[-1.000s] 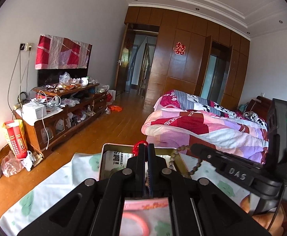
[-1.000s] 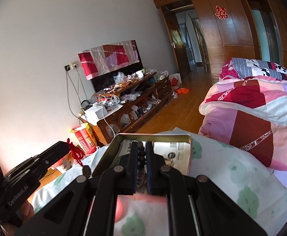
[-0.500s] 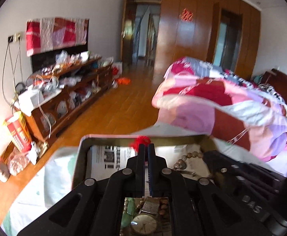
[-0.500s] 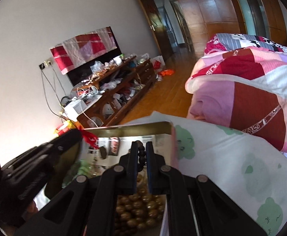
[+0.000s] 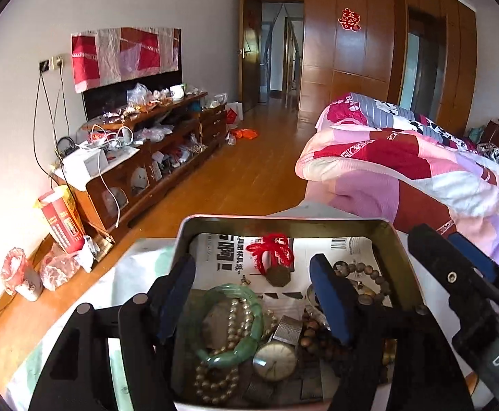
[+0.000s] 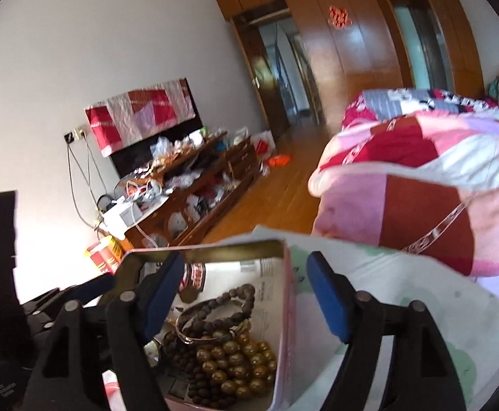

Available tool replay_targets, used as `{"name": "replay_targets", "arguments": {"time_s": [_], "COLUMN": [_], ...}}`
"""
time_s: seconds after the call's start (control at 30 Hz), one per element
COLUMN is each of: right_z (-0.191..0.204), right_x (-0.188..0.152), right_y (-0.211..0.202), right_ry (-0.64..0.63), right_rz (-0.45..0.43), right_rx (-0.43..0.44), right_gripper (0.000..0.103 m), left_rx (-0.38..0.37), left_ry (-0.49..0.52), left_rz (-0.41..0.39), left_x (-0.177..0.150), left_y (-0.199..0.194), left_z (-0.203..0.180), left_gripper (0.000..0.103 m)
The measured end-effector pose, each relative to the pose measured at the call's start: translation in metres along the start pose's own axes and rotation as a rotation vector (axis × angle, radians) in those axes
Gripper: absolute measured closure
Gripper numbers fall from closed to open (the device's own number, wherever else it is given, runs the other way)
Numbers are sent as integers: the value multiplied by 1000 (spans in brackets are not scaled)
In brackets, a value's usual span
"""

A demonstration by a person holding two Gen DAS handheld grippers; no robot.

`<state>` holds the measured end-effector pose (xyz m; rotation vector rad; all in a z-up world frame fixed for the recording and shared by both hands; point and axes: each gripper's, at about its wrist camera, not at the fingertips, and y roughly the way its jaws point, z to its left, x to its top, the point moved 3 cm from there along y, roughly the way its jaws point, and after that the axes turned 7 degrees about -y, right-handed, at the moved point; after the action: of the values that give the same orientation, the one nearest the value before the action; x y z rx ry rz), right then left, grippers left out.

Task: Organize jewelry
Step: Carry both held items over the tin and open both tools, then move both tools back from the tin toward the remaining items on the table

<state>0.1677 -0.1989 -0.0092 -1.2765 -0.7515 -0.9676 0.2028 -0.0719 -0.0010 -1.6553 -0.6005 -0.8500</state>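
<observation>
My left gripper (image 5: 252,294) hangs over the open tin (image 5: 285,221); its jaws have just been opening and now stand wide, pads pressing on nothing. Below them, inside the tin, lie a green bangle (image 5: 234,325), a pale bead string (image 5: 230,346) and a watch (image 5: 275,361), with a red knotted cord (image 5: 273,246) at the tin's far end on printed paper. My right gripper (image 6: 246,291) has just been opening too; its jaws gape empty, one finger over the tin, the other outside the tin's right wall. Dark wooden beads (image 6: 230,308) and golden-brown beads (image 6: 235,364) rest against that wall. The tin sits on a white cloth with green prints (image 6: 383,294), and the quilted bed (image 5: 403,157) lies beyond the tin
</observation>
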Motion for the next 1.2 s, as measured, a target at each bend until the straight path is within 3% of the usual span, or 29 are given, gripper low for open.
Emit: {"name": "replay_targets", "arguments": {"time_s": [0.67, 1.2], "right_z": [-4, 8], "right_x": [-33, -62], "right_y": [-50, -74], "right_ry": [8, -15], "right_rz": [40, 100], "right_rx": [-70, -49], "right_gripper": [26, 26], "left_rx": [34, 57], "left_ry": [-89, -117], "left_rz": [25, 64], "left_x": [-43, -90], "left_y": [-48, -89], "left_z": [33, 62], "left_gripper": [33, 33]}}
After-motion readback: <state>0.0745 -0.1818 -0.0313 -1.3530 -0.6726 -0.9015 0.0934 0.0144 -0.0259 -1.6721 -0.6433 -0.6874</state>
